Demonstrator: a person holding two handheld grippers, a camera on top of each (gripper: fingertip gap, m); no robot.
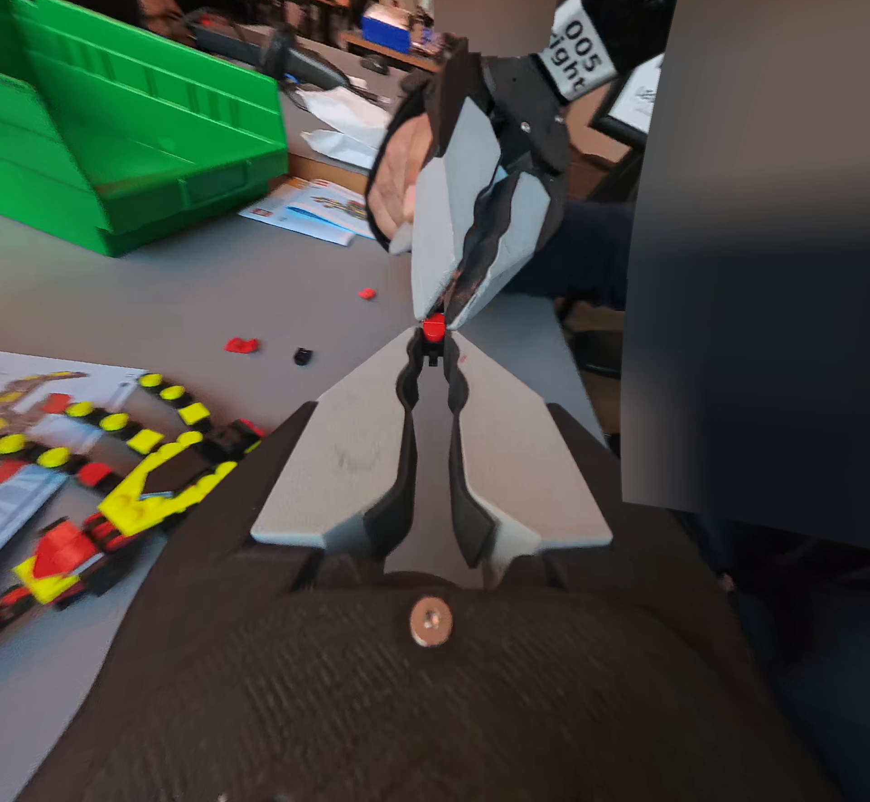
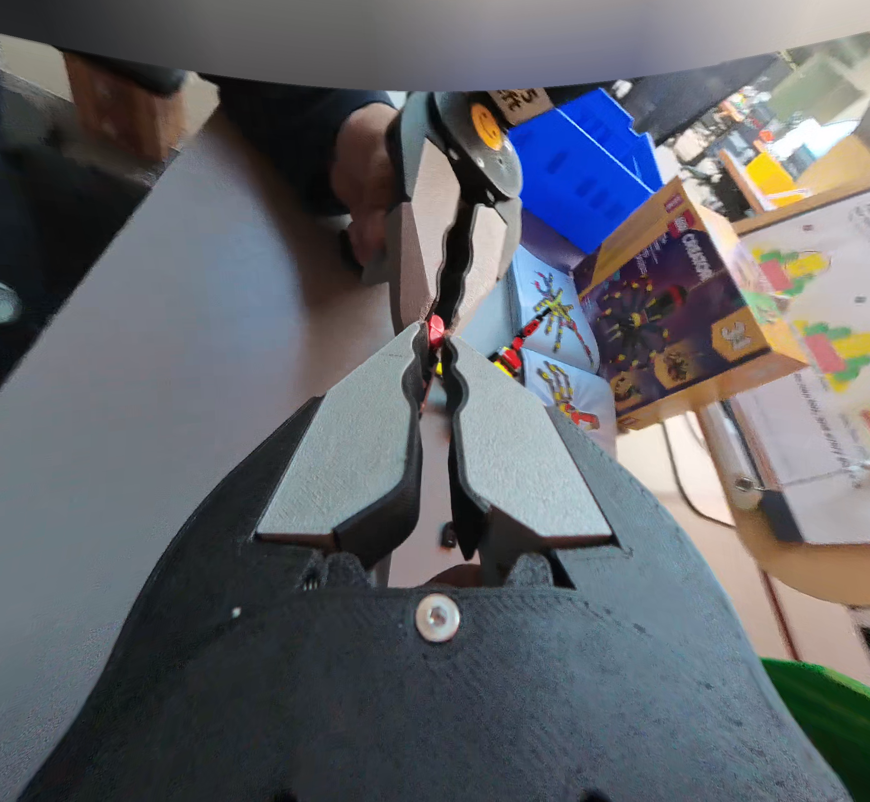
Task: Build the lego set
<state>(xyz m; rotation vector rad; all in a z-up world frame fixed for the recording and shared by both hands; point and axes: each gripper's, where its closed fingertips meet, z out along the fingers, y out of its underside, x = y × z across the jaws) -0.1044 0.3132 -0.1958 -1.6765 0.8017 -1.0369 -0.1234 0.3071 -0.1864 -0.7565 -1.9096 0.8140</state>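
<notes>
I have both claws tip to tip at frame centre, above the surface (image 1: 141, 290). Left claw (image 1: 429, 346) is nearly closed, pinching a small black piece (image 1: 430, 359). Right claw (image 1: 435, 315) comes down from the upper right, closed on the red piece (image 1: 433, 327) directly over it. Mating axis runs tip to tip. Green bin (image 1: 141, 129), upper left: contents not visible. Partial model (image 1: 117, 497) lies lower left.

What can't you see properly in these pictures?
- Red piece, left wrist view: both grippers' fingertips cover its sides, so its shape is unclear.
- Black part under it: too small and shadowed to identify.
- Lego model, left wrist view: cut off by the left edge and blurred.
- Right gripper, right wrist view: its fingers hide what it pinches.
</notes>
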